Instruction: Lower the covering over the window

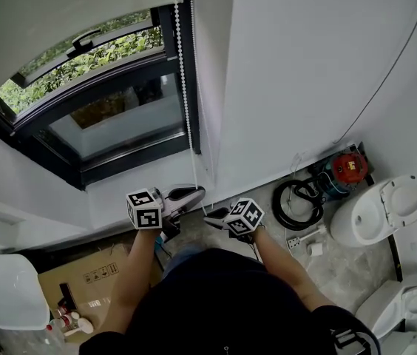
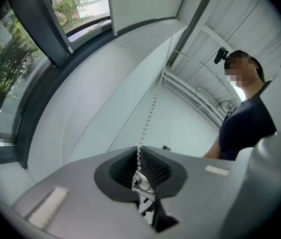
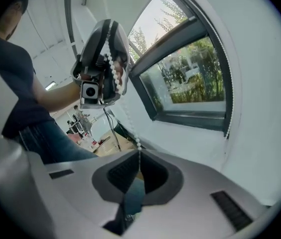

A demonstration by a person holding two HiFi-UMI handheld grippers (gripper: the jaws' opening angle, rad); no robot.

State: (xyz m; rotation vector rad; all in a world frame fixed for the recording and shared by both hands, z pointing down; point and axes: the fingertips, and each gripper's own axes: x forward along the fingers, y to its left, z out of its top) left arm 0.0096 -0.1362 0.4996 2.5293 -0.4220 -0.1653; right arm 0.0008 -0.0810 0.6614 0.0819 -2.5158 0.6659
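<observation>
A white roller blind (image 1: 60,13) covers the upper part of the dark-framed window (image 1: 112,117). Its white bead chain (image 1: 185,87) hangs down the frame's right side. My left gripper (image 1: 194,193) is shut on the chain below the sill; in the left gripper view the beads (image 2: 153,101) rise from the closed jaws (image 2: 139,156). My right gripper (image 1: 210,218) sits just lower and to the right, also shut on the chain (image 3: 133,133) at its jaws (image 3: 139,152). In the right gripper view the chain loops over the left gripper (image 3: 103,63).
On the floor to the right stand a white toilet (image 1: 382,209), a second one (image 1: 408,305), a coiled black hose (image 1: 297,202) and a red device (image 1: 349,167). A cardboard box (image 1: 90,279) and a white bin (image 1: 5,291) lie at the lower left.
</observation>
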